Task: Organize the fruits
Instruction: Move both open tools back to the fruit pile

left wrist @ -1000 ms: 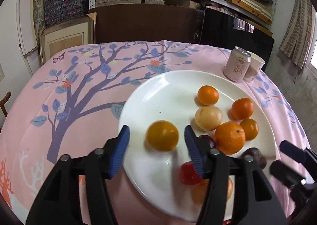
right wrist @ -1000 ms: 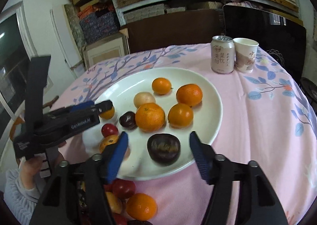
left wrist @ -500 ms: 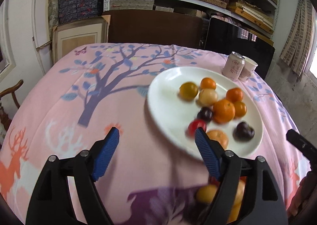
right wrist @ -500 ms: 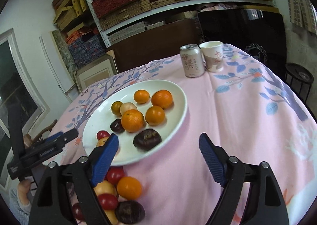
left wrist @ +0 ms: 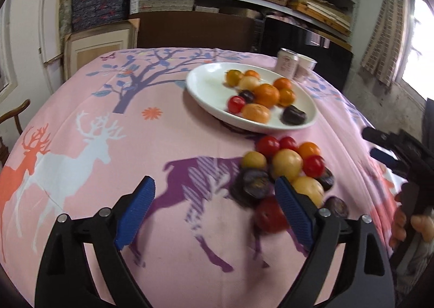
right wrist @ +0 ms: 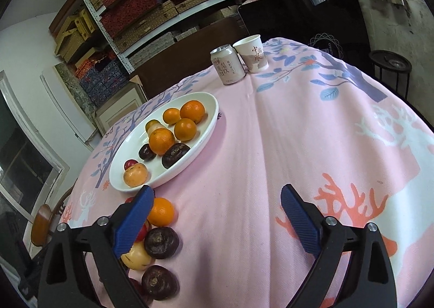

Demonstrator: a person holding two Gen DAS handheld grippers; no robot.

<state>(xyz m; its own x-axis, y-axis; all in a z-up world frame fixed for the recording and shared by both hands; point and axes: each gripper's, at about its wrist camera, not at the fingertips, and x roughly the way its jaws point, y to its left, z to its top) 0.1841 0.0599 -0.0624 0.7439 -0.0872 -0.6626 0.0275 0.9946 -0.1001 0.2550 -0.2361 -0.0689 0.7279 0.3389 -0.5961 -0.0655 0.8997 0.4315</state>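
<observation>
A white plate (left wrist: pixel 206 82) (right wrist: pixel 208 120) on the pink tablecloth holds several fruits: oranges, a yellow one, a red one and dark purple ones. A loose pile of fruit (left wrist: pixel 287 164) lies on the cloth in front of the plate; it also shows in the right wrist view (right wrist: pixel 160 243). My left gripper (left wrist: pixel 214 206) is open and empty above the cloth, its right finger beside the pile. My right gripper (right wrist: pixel 215 218) is open and empty, its left finger over the pile. The right gripper also shows at the right edge of the left wrist view (left wrist: pixel 390 150).
A drink can (right wrist: pixel 227 63) and a paper cup (right wrist: pixel 252 53) stand behind the plate. Shelves with boxes, a dark cabinet and a picture frame stand behind the table. A wooden chair (right wrist: pixel 40 224) is at the left edge. A black stool (right wrist: pixel 390 63) stands at the right.
Both grippers have pulled back from the plate toward the near table edge. The left gripper has let go of the yellow-orange fruit, which stays on the plate. The loose pile has come into view.
</observation>
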